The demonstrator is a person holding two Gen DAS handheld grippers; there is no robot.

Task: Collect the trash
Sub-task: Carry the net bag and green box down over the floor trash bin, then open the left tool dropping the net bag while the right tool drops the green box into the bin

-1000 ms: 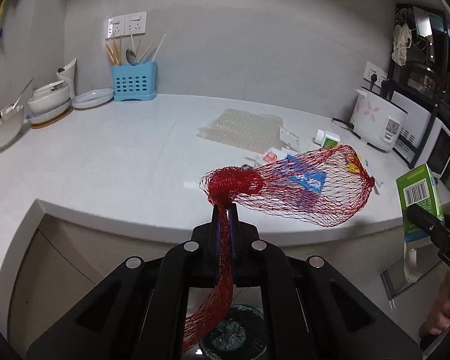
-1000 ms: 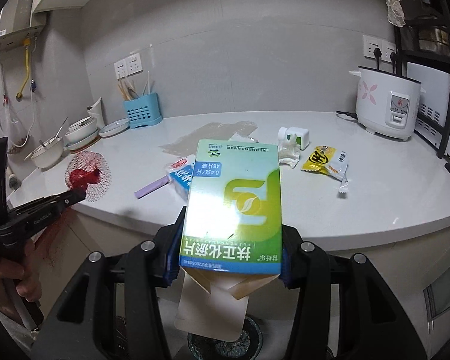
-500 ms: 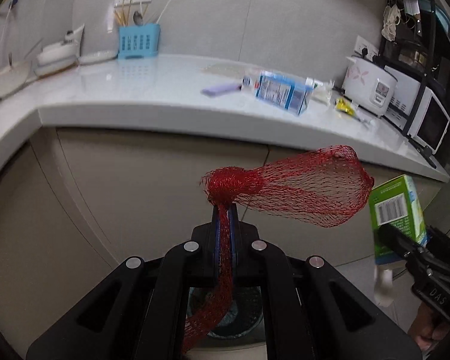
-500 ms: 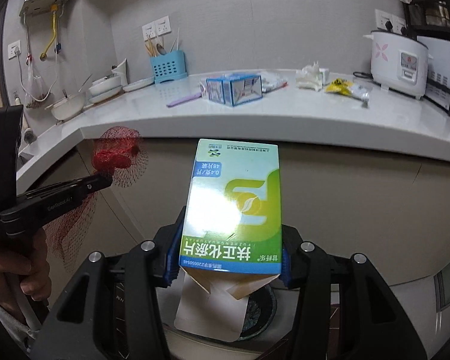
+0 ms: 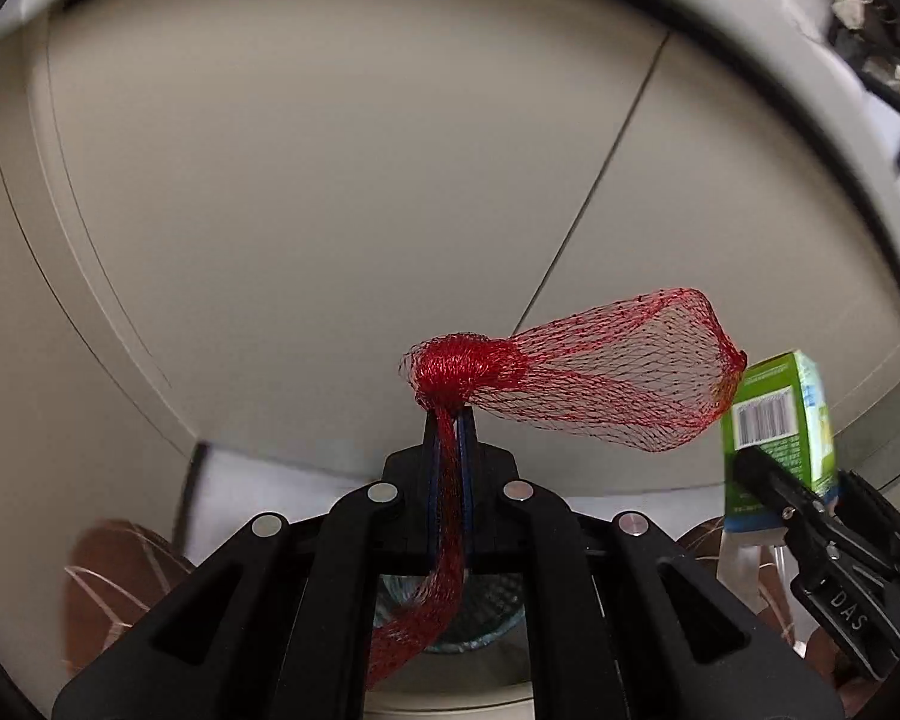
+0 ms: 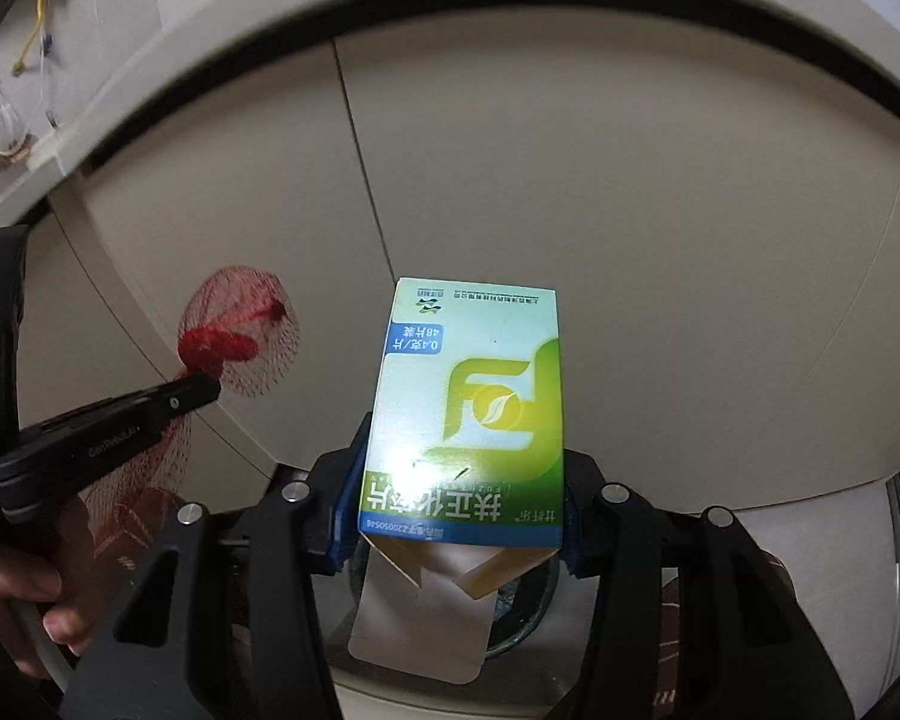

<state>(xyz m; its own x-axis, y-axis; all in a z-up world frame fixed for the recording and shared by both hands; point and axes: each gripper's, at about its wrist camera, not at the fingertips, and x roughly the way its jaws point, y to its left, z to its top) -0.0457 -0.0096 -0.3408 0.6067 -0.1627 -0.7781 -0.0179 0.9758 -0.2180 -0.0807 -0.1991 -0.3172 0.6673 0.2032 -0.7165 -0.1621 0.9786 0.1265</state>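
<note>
We held both tongs low in front of the beige cabinet doors (image 5: 342, 192), beneath the overhanging edge of the desk (image 6: 168, 48), with the views blurred at the margins.

Our left tongs (image 5: 449, 420) were clamped shut on the red mesh bag (image 5: 600, 372). The bag's gathered knot sat just above the fingertips, its open netting ballooned out to the right, and a twisted tail of mesh ran down between the fingers and hung below them. From the right wrist view the same left tongs (image 6: 207, 389) appeared at the left, with the red mesh bag (image 6: 240, 330) bunched at the tips and more netting trailing beneath, and a hand (image 6: 27, 594) wrapped around the handle.

Our right tongs (image 6: 459, 492) gripped the green and white medicine box (image 6: 474, 408) by its two sides, near its lower end. The box stood roughly upright with its printing upside down, and its bottom flaps hung open, a pale flap dangling under it. In the left wrist view the medicine box (image 5: 774, 420) showed its barcode side at the right, just beside the far end of the mesh.

Below both loads, between the fingers, we could see a round dark bin (image 6: 522, 600) on the floor, partly hidden.
</note>
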